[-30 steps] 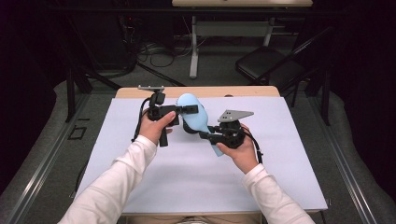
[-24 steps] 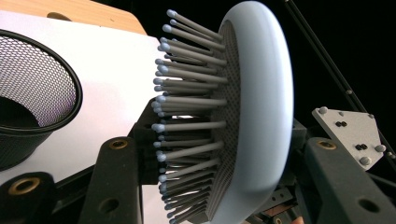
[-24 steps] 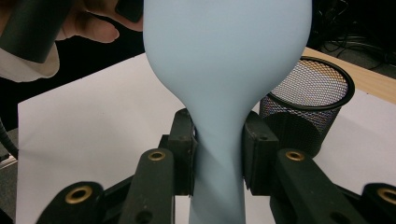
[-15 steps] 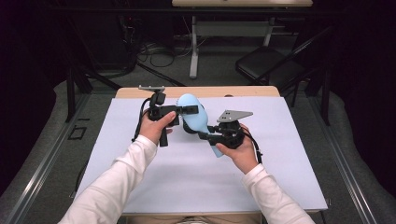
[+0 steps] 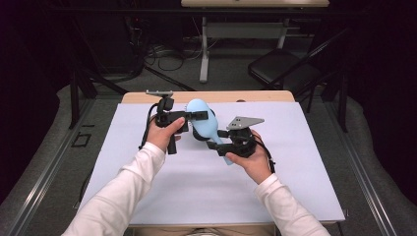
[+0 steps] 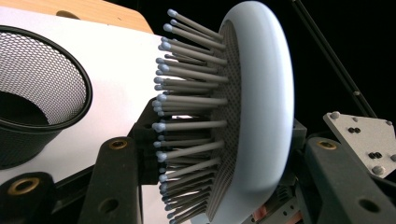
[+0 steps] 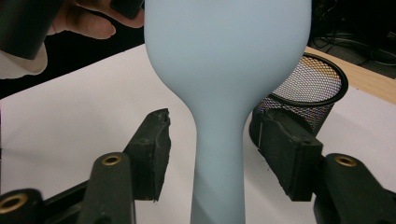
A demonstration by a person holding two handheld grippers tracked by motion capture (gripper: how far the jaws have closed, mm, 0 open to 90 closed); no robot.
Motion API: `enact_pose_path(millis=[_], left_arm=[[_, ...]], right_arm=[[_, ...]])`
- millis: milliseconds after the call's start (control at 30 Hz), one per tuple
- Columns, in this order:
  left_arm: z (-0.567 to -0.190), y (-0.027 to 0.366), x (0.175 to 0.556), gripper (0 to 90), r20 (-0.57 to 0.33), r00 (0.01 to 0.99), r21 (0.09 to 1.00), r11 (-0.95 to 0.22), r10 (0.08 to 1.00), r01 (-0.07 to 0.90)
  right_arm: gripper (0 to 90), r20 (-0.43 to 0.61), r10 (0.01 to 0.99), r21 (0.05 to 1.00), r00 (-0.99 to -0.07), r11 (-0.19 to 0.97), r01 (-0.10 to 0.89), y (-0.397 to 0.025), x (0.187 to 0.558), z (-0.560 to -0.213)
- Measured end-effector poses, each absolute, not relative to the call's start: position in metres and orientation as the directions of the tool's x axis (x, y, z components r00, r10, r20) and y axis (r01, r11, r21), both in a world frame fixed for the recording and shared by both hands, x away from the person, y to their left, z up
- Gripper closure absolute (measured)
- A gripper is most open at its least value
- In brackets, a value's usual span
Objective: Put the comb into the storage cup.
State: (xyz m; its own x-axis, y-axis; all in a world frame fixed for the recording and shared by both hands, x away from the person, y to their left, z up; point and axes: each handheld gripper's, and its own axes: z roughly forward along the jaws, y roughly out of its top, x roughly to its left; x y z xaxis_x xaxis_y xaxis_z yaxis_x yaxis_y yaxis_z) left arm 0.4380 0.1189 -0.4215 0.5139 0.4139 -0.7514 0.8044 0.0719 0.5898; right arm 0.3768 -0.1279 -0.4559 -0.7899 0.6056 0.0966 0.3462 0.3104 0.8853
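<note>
A light blue hairbrush (image 5: 201, 119) is held up above the white table cover (image 5: 295, 187). In the left gripper view its oval head (image 6: 261, 116) and grey bristles (image 6: 191, 126) stand between the two jaws, and my left gripper (image 6: 219, 149) is shut on the head. My right gripper (image 7: 217, 128) is open, with a gap on each side of the brush's narrow neck (image 7: 219, 140). From above, the left gripper (image 5: 195, 116) is at the head and the right gripper (image 5: 216, 140) is lower, at the handle, whose tip (image 5: 229, 160) pokes out by the right hand.
A black mesh cup (image 6: 42, 93) stands on the white cover just beyond the brush, also seen as the mesh cup (image 7: 313, 84) behind the right jaw. The wooden table edge (image 5: 255, 97) runs along the back. A folding chair (image 5: 280, 69) and cables lie on the floor beyond.
</note>
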Motion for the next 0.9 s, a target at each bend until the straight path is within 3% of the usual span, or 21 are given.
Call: enact_pose_path(millis=[300, 400, 467, 567, 667, 900], left_arm=[[-0.4212, 0.1197, 0.4381, 50.4, -0.75, 0.512, 0.592, 0.078, 0.419, 0.802], [-0.421, 0.1202, 0.4383, 50.4, -0.748, 0.516, 0.595, 0.078, 0.418, 0.8], [-0.421, 0.1204, 0.4383, 50.4, -0.747, 0.516, 0.596, 0.078, 0.42, 0.799], [-0.4209, 0.1203, 0.4382, 50.4, -0.746, 0.514, 0.595, 0.078, 0.423, 0.8], [-0.4209, 0.1207, 0.4383, 50.3, -0.748, 0.512, 0.594, 0.081, 0.422, 0.8], [-0.4206, 0.1211, 0.4383, 50.4, -0.748, 0.511, 0.594, 0.081, 0.424, 0.801]], right_arm=[[33.5, 0.089, 0.616, 0.892, -0.783, 0.301, 0.338, -0.1285, 0.3772, -0.4558], [26.4, 0.08, 0.629, 0.886, -0.773, 0.311, 0.345, -0.1277, 0.3766, -0.456], [16.4, 0.083, 0.64, 0.882, -0.764, 0.309, 0.355, -0.1271, 0.3765, -0.4568], [13.3, 0.082, 0.654, 0.876, -0.752, 0.313, 0.367, -0.1264, 0.3766, -0.4577], [3.7, 0.088, 0.666, 0.874, -0.741, 0.305, 0.378, -0.1264, 0.3762, -0.4574], [0.0, 0.099, 0.677, 0.876, -0.73, 0.288, 0.386, -0.1278, 0.3754, -0.4559]])
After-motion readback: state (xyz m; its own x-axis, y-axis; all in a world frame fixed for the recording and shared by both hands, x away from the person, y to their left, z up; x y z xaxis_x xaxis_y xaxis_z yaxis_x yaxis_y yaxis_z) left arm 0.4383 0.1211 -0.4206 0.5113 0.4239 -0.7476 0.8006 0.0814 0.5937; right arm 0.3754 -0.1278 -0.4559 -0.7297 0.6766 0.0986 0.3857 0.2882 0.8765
